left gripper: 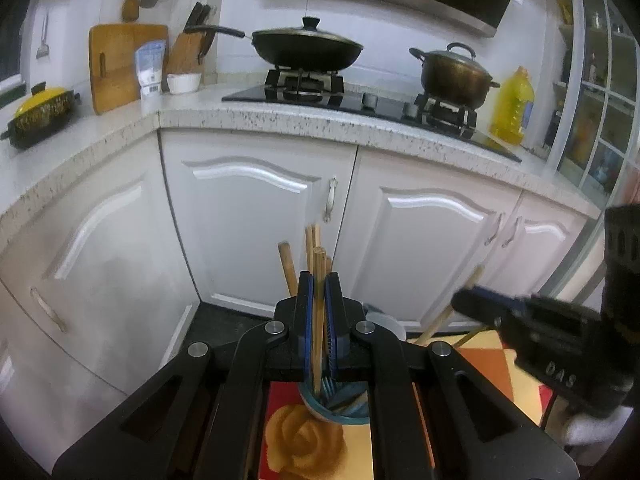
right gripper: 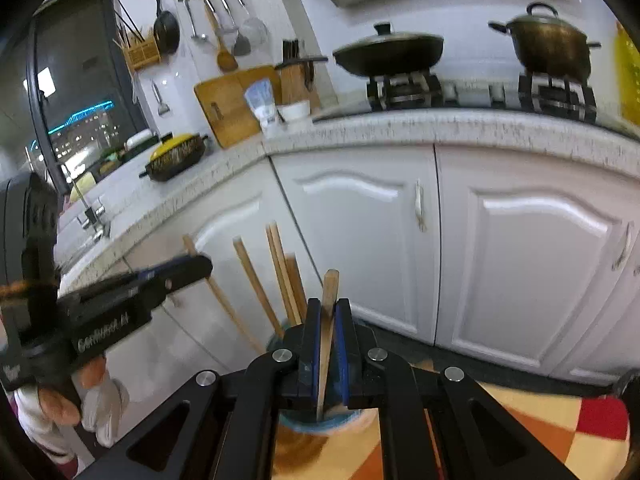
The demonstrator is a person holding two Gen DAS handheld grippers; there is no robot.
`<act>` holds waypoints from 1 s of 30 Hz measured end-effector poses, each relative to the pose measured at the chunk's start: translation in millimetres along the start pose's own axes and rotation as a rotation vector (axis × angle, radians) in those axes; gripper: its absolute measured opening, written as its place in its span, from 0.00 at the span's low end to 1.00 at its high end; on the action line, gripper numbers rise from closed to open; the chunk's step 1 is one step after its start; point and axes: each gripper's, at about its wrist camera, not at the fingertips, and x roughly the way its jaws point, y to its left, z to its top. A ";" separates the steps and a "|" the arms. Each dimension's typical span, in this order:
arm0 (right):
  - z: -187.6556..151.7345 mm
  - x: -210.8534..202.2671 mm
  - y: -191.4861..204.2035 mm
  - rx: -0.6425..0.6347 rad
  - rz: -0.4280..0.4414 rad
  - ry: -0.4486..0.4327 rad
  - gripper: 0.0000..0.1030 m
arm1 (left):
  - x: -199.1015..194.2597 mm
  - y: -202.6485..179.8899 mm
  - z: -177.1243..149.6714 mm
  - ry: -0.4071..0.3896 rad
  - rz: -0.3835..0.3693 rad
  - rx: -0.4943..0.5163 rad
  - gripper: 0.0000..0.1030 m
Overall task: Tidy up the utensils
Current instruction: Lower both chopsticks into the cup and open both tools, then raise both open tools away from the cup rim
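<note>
My left gripper (left gripper: 319, 280) is shut on a wooden chopstick (left gripper: 319, 264) that stands upright in a blue-rimmed utensil cup (left gripper: 344, 412) below it. More wooden sticks (left gripper: 310, 240) rise from the cup behind the fingers. My right gripper (right gripper: 329, 308) is shut on a flat wooden utensil handle (right gripper: 330, 284) above the same cup (right gripper: 320, 426). Several chopsticks (right gripper: 280, 264) lean in the cup to its left. The right gripper shows in the left wrist view (left gripper: 472, 302); the left gripper shows in the right wrist view (right gripper: 188, 266).
The cup stands on a table with a red, orange and yellow patterned cloth (right gripper: 560, 432). White cabinet doors (left gripper: 256, 216) and a speckled countertop (left gripper: 280, 120) lie ahead, with a wok (left gripper: 308, 50) and a pot (left gripper: 454, 74) on the stove.
</note>
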 end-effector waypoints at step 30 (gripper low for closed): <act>-42.1 -52.9 -19.5 0.068 -0.066 0.031 0.36 | -27.0 -15.5 -28.6 0.023 0.025 0.004 0.53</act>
